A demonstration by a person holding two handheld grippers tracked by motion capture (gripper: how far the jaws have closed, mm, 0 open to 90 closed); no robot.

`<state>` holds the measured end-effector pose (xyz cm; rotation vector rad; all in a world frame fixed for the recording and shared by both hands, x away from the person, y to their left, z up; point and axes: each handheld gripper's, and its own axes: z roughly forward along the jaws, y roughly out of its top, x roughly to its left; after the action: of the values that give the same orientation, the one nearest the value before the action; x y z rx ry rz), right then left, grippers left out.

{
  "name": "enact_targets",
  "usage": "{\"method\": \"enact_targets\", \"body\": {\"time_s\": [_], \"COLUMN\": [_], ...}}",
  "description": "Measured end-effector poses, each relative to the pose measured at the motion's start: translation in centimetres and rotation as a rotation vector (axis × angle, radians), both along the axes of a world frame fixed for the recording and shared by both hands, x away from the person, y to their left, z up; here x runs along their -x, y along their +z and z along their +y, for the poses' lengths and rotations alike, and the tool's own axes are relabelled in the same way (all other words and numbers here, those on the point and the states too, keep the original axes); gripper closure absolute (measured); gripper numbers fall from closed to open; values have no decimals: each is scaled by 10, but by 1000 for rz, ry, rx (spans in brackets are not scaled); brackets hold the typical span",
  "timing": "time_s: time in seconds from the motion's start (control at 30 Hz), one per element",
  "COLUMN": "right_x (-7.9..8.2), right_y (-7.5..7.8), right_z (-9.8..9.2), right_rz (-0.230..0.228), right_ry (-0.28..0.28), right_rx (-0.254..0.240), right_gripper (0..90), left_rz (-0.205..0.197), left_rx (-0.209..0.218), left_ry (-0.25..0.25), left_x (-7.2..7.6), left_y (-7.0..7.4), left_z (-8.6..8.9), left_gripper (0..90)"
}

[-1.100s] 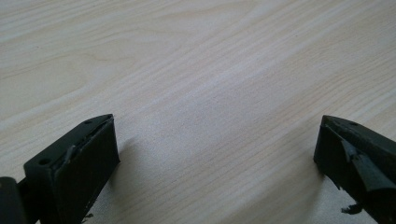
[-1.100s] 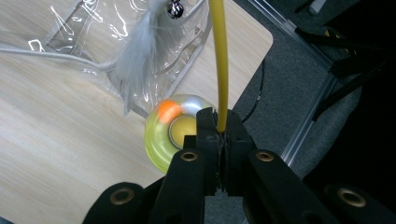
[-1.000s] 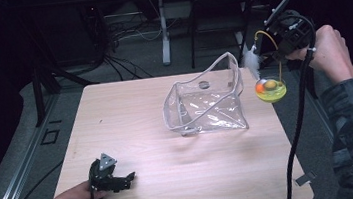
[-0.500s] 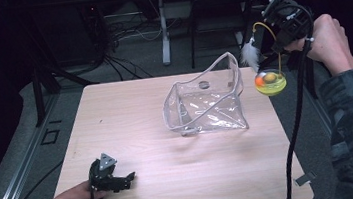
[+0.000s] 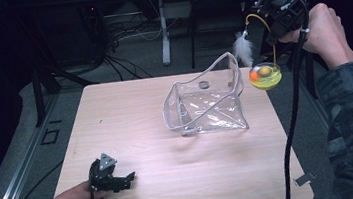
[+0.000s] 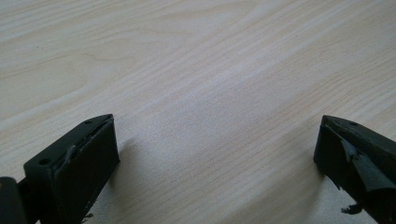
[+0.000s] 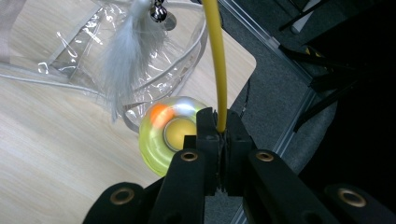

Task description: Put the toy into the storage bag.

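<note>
A cat toy hangs from my right gripper (image 5: 266, 18), which is shut on its yellow wire (image 5: 273, 43) above the table's far right edge. The toy's translucent yellow-green base (image 5: 265, 76) with an orange ball hangs in the air just right of a clear plastic pouch (image 5: 205, 101). Its white feather (image 5: 243, 47) dangles by the pouch's raised rim. In the right gripper view, the right gripper (image 7: 219, 126) pinches the wire (image 7: 215, 56) above the base (image 7: 168, 135), with the feather (image 7: 128, 60) and a small bell (image 7: 159, 14) over the pouch (image 7: 70, 51). My left gripper (image 5: 125, 178) rests open on the table's front left; between its fingertips, the left gripper (image 6: 217, 149) has nothing but wood.
The light wooden table (image 5: 131, 114) ends close behind and right of the pouch. Cables and a stand leg (image 5: 163, 35) lie on the dark floor beyond. A small metal clip (image 5: 302, 180) sits at the front right corner.
My right gripper has risen, lifting the toy's base off the table and slightly left toward the pouch's rim. The left gripper has not moved.
</note>
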<state>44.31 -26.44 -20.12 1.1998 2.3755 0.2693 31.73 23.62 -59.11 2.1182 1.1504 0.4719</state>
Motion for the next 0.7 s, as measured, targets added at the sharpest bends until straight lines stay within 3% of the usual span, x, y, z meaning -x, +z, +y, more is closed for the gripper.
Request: {"method": "enact_targets", "body": {"time_s": [0.33, 0.7], "right_x": [-2, -6], "right_y": [9, 17], "right_z": [14, 30], "right_rz": [-17, -28], "right_ry": [18, 44], "right_rx": [21, 8], "right_gripper": [884, 885], "left_rz": [0, -1], "left_rx": [0, -1], "left_ry": [1, 0], "left_x": [0, 0], "left_y": [0, 0], "left_z": [0, 0], "left_gripper": [0, 0]}}
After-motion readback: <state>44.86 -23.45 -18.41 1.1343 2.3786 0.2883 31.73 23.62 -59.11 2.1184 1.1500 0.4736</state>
